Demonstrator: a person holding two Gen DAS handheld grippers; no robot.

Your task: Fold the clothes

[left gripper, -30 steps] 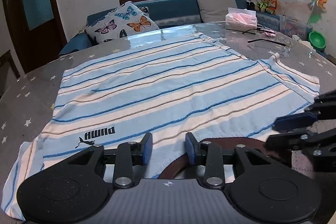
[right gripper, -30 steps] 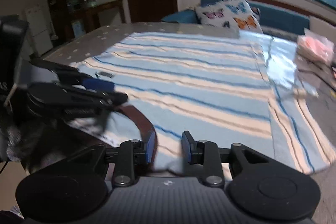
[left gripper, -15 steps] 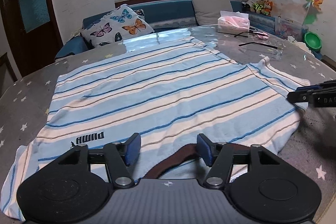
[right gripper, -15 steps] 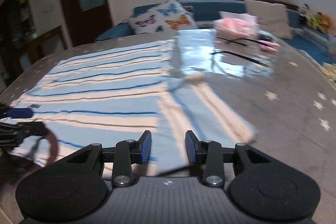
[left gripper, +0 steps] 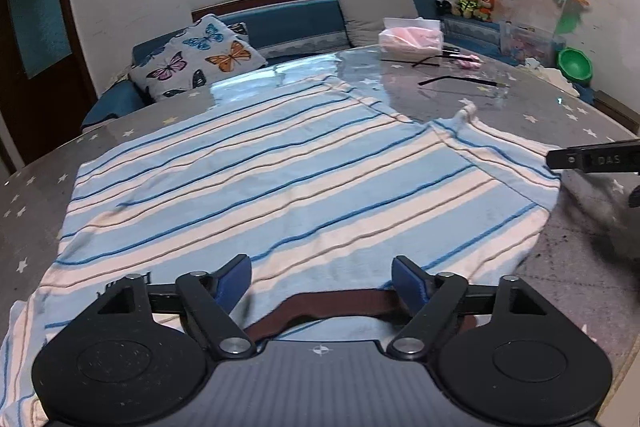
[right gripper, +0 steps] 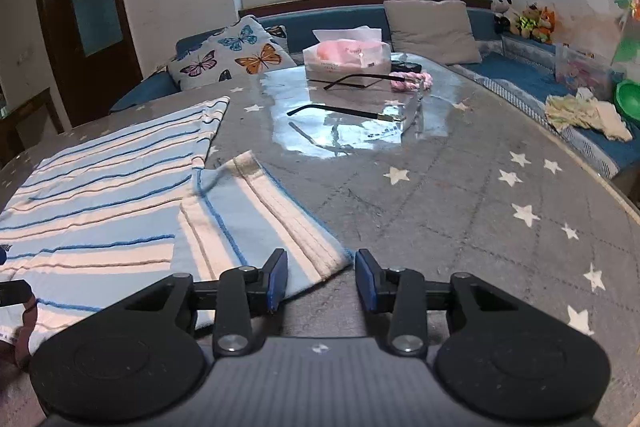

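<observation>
A light-blue shirt with white and blue stripes (left gripper: 280, 179) lies spread flat on the round table. Its brown collar (left gripper: 336, 301) is at the near edge. My left gripper (left gripper: 322, 279) hovers just over that collar, its jaws opening wide with nothing pressed between the pads. My right gripper (right gripper: 321, 277) is open at the shirt's right sleeve (right gripper: 256, 219). The sleeve's near corner lies just ahead of the blue pads, untouched. A dark part of the right gripper (left gripper: 592, 161) shows at the right edge of the left wrist view.
The grey starred table (right gripper: 460, 207) carries a pink tissue pack (right gripper: 346, 57), black glasses (right gripper: 348, 113) and a pink rope at the far side. A blue sofa with a butterfly cushion (left gripper: 200, 61) is behind; a green bowl (right gripper: 628, 99) is at the right.
My left jaws have spread much wider over the collar. The right gripper swung away from the collar to the right sleeve, and its jaws widened a little.
</observation>
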